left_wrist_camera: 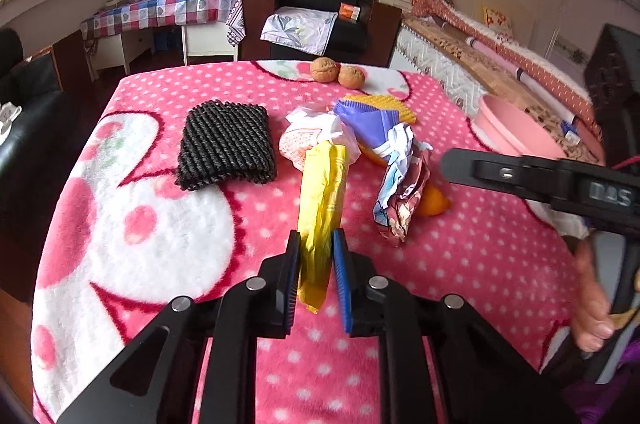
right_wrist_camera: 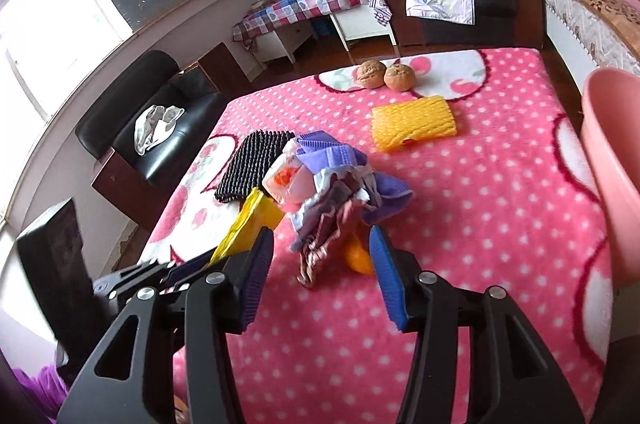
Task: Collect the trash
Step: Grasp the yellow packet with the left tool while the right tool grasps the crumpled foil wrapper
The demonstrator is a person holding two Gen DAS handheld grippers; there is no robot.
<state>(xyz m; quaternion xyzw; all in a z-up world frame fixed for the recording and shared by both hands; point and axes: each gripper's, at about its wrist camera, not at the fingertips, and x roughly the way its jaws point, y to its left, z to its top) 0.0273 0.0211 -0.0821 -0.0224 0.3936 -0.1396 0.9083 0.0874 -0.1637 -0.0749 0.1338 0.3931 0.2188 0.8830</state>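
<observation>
- A pink dotted blanket (left_wrist_camera: 460, 264) is covering the table, a pink basin (left_wrist_camera: 516, 132) sitting at its right edge.
- The left gripper (left_wrist_camera: 316, 252) is pinching a yellow wrapper (left_wrist_camera: 322, 192) lying mid-blanket.
- The right gripper (right_wrist_camera: 320, 252) is hanging unclenched around a crumpled wrapper (right_wrist_camera: 320, 224), beside an orange peel (right_wrist_camera: 358, 258).

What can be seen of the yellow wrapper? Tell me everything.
The yellow wrapper is a long, narrow, glossy packet, foil-like, creased and flattened, with faint pale print. It lies lengthwise on the pink dotted blanket, its near end between the blue pads of the left gripper, which look closed on it. Its far end touches the white wrapper in the trash heap. From the right wrist it shows as a yellow strip beside the black knitted mat.
</observation>
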